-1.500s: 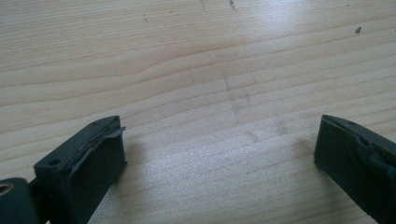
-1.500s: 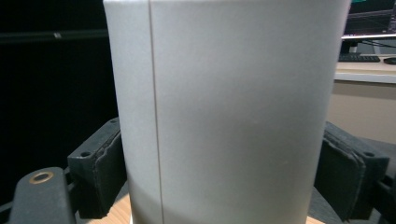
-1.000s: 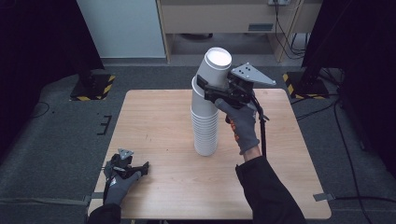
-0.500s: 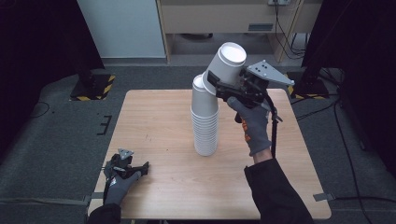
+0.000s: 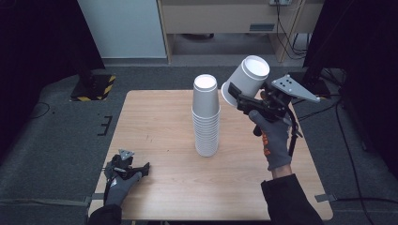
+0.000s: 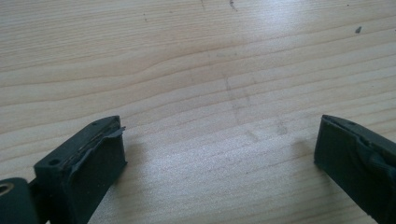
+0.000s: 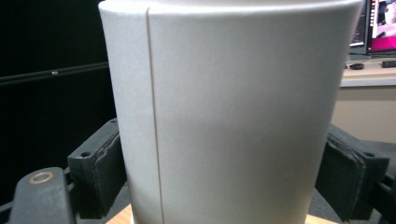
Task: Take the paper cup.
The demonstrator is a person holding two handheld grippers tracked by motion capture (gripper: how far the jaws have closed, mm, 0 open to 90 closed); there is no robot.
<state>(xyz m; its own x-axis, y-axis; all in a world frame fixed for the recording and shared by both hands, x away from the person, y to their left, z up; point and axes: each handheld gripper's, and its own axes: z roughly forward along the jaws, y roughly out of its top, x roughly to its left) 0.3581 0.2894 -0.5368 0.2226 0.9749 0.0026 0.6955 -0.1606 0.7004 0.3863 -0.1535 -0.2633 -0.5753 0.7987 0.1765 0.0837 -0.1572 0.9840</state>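
Pale wood table (image 5: 159,122), dark room; right gripper (image 5: 241,96) jaws clamp white cup (image 5: 246,79) beside cup stack (image 5: 205,117); left gripper (image 5: 136,169) jaws wide apart, empty.

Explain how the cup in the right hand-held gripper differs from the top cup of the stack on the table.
The held cup is in the air, clamped in the right hand-held gripper; the top cup sits on the stack, touched by no gripper. The held cup is tilted to one side; the top cup stands straight, upside down. The held cup is right of the stack, apart from it. Both are plain white paper cups that look the same size.
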